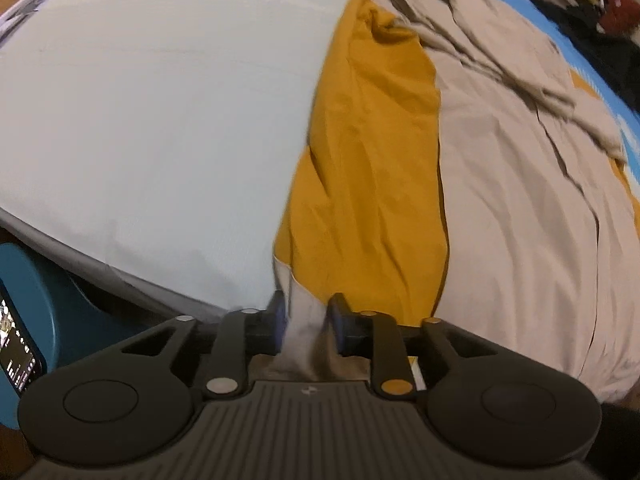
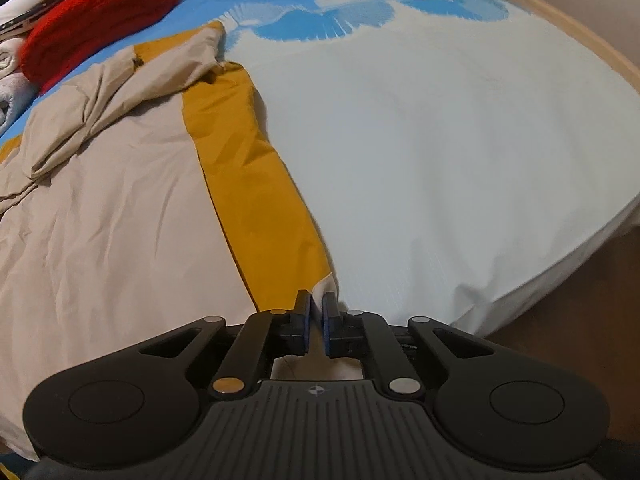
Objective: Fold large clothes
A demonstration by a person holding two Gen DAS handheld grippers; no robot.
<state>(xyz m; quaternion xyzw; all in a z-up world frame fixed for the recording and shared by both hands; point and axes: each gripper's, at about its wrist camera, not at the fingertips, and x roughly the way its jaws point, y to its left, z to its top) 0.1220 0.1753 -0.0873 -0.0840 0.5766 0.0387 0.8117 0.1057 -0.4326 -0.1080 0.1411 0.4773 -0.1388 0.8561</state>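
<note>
Gripping: both tongs down at the near edge of the bed, each with cloth between its pads.
Left gripper (image 1: 306,326): part-way spread, a bunched beige corner filling the gap; pinching it by the look of things, blur making full pad contact hard to call.
Right gripper (image 2: 316,320): pressed nearly together, nipping a thin pale hem corner where the mustard strip ends.
Garment (image 2: 120,208): large beige-and-mustard piece, spread lengthwise across the pale bedsheet (image 2: 420,152), running away from the tongs toward the blue-patterned far end.
Done so far: mostly laid out; mustard band (image 1: 368,160) showing beside the beige panel, a rumpled beige flap (image 1: 500,60) lying across the far part.
Left to do: no tidy fold visible yet; judged early, main fold-over and smoothing ahead.
Surroundings: red fabric bundle (image 2: 100,12) at the far corner, phone (image 1: 18,348) glowing off the bed's edge.
</note>
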